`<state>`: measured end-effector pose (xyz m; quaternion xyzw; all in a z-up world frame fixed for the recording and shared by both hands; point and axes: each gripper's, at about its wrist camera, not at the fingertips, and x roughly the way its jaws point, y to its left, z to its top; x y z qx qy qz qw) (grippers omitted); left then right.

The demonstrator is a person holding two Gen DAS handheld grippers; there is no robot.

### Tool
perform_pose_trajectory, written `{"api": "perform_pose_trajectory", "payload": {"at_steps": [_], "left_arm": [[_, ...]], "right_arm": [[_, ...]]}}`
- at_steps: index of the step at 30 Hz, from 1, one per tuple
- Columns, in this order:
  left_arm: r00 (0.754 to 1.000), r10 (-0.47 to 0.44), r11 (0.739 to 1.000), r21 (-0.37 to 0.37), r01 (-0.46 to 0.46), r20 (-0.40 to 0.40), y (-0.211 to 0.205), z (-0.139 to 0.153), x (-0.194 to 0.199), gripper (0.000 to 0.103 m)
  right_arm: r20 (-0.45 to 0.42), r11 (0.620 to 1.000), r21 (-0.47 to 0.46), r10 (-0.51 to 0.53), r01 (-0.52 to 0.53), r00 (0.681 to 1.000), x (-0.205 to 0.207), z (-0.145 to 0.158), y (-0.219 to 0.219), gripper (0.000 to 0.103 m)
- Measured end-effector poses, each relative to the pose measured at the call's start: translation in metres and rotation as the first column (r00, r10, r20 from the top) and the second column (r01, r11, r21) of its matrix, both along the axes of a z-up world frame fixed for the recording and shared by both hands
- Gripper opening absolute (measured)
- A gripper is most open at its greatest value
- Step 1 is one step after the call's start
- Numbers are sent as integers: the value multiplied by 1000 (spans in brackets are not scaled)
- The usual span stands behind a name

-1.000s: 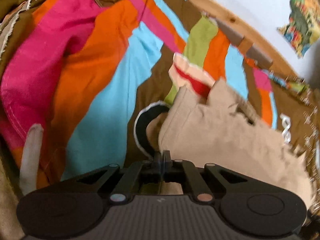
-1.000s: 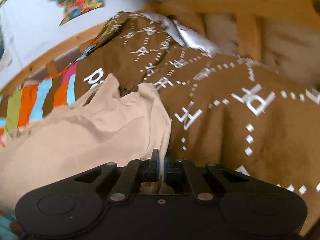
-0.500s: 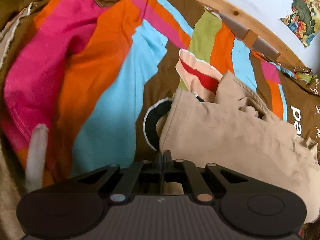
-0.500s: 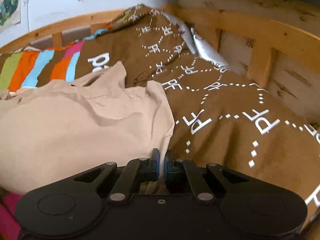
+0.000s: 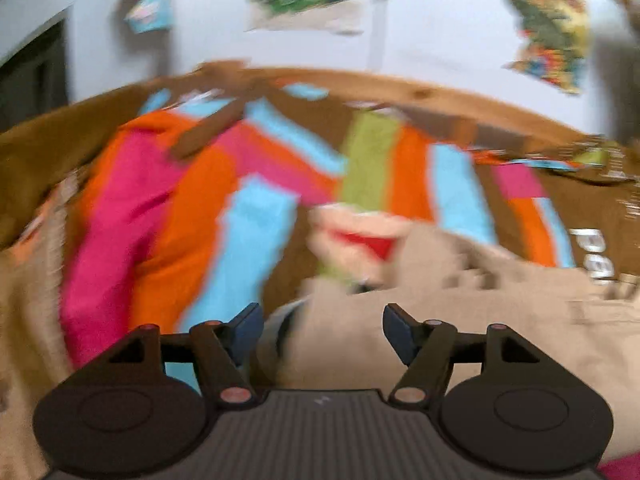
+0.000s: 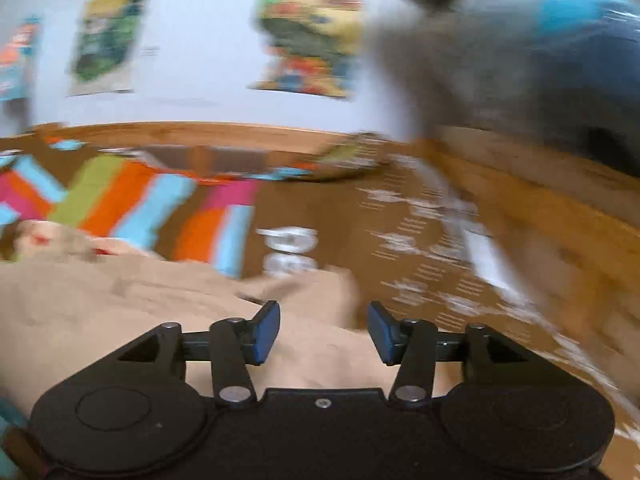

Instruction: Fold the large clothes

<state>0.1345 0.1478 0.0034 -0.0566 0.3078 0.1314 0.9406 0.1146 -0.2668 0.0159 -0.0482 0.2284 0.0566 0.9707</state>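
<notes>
A beige garment [image 5: 460, 312] lies on the bed in both views, blurred by motion; in the right wrist view the beige garment [image 6: 120, 312] spreads left of centre. My left gripper [image 5: 322, 334] stands open above its left edge with nothing between the fingers. My right gripper [image 6: 323, 336] is open too, above the garment's right edge, holding nothing. A peach and red piece of cloth [image 5: 356, 236] pokes out at the garment's far side.
The garment rests on a striped bedcover [image 5: 192, 208] in pink, orange and blue, beside a brown patterned blanket [image 6: 420, 240]. A wooden bed rail [image 5: 440, 96] runs along the far side under a white wall with posters [image 6: 308, 28]. A dark blurred mass [image 6: 520, 60] fills the upper right.
Both grippers were shut on the beige garment's edges; now both are open and have let go. Both cameras have tilted up, bringing the wall and posters into view.
</notes>
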Motion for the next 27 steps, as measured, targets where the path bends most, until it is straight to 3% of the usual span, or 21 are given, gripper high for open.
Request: {"api": "perform_pose_trajectory", "payload": {"at_steps": [4, 7, 11, 20, 24, 27], "left_arm": [[983, -174, 974, -137, 181, 64, -40, -10, 30, 79], [966, -255, 955, -147, 258, 41, -63, -29, 53, 79], [970, -243, 960, -143, 239, -15, -69, -62, 75, 79], [956, -295, 954, -62, 294, -5, -77, -105, 83, 88], [962, -271, 962, -42, 269, -33, -78, -94, 76, 90], [969, -240, 970, -40, 239, -51, -73, -70, 60, 90]], "right_arm": [[-36, 980, 52, 196, -194, 980, 39, -11, 41, 51], [-68, 971, 14, 238, -237, 969, 53, -29, 59, 52], [-128, 973, 18, 232, -232, 964, 65, -61, 54, 68], [-107, 963, 20, 270, -270, 957, 65, -91, 45, 75], [-103, 965, 38, 261, -258, 960, 52, -74, 32, 77], [-44, 981, 22, 192, -191, 980, 18, -53, 12, 86]]}}
